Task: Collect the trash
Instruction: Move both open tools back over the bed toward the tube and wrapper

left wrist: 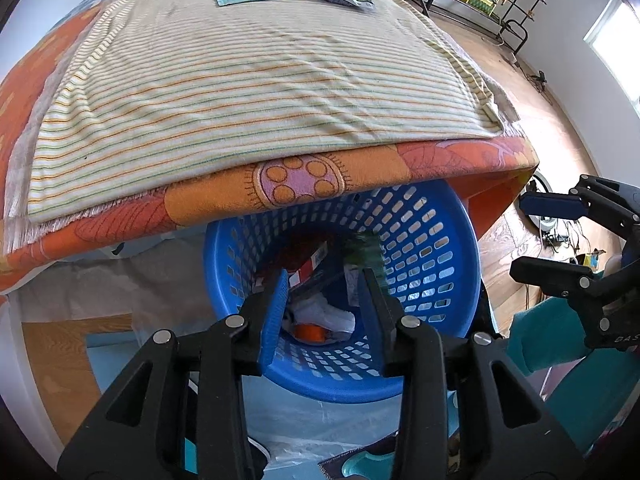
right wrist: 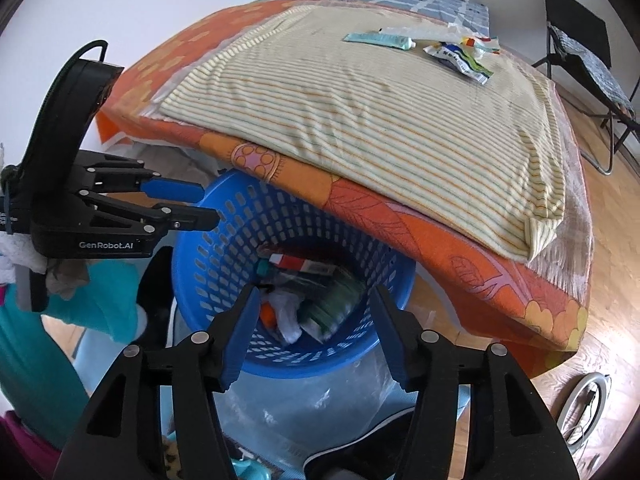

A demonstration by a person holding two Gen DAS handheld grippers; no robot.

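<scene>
Beside the bed [right wrist: 460, 240], both grippers [left wrist: 324, 292] [right wrist: 316, 312] point into the blue basket [left wrist: 440, 248], fingers spread wide, holding nothing.

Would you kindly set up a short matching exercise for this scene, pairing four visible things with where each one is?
Things:
1. blue basket
2. teal tube
3. striped towel
4. folding chair

Places:
A. on the wooden floor past the bed
B. spread over the orange bedspread
C. lying at the towel's far end
D. beside the bed, trash inside

Pairs: 1-D, 2-C, 3-B, 4-A
</scene>
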